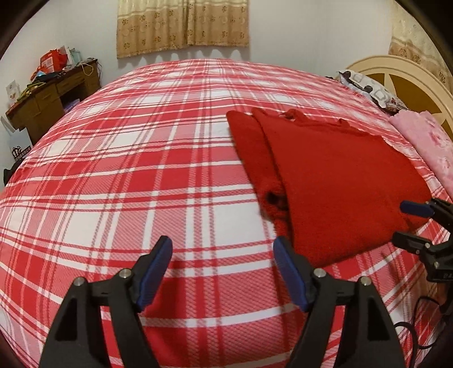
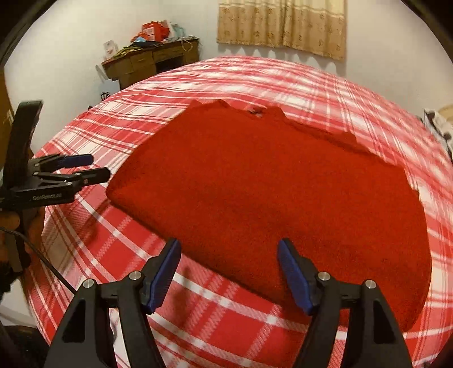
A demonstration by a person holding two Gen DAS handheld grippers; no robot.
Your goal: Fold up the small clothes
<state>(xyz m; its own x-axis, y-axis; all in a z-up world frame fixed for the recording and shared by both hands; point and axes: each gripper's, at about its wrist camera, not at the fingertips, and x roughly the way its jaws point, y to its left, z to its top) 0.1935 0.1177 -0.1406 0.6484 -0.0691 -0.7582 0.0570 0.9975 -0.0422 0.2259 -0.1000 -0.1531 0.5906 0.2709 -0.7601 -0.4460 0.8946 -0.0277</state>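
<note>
While the left wrist view looks across the bed, the left gripper (image 1: 223, 249) sits at bottom centre with jaws apart, nothing between them, only the red plaid bedspread (image 1: 113, 169) underneath. Red sweater (image 1: 339, 181) lies flat right of centre, one sleeve (image 1: 254, 153) folded along its left edge, cuff pointing down-frame; the gripper's right finger (image 1: 288, 269) is just beside the hem corner, contact can't be told. Right gripper (image 1: 407, 223) pokes in at the right edge, fingers spread, tips at the sweater's lower right corner. Only this view shows the pink blanket (image 1: 427, 147), patterned pillow (image 1: 368, 87) and cream headboard (image 1: 407, 85) at upper right. Desk (image 1: 48, 104) upper left, curtain (image 1: 181, 25) top

Right wrist view: right gripper (image 2: 229, 256) bottom centre, jaws apart, sweater's (image 2: 269, 192) near hem between the tips, pads not pressing it. Sweater fills mid-frame, neckline (image 2: 254, 110) far side; folded sleeve not visible here. Left gripper (image 2: 93, 167) comes in from left edge, open, tips near the sweater's left corner; hand (image 2: 17, 220) and cable (image 2: 48, 266) seen only here. Desk (image 2: 147, 62) upper left, curtain (image 2: 283, 25) top right
</note>
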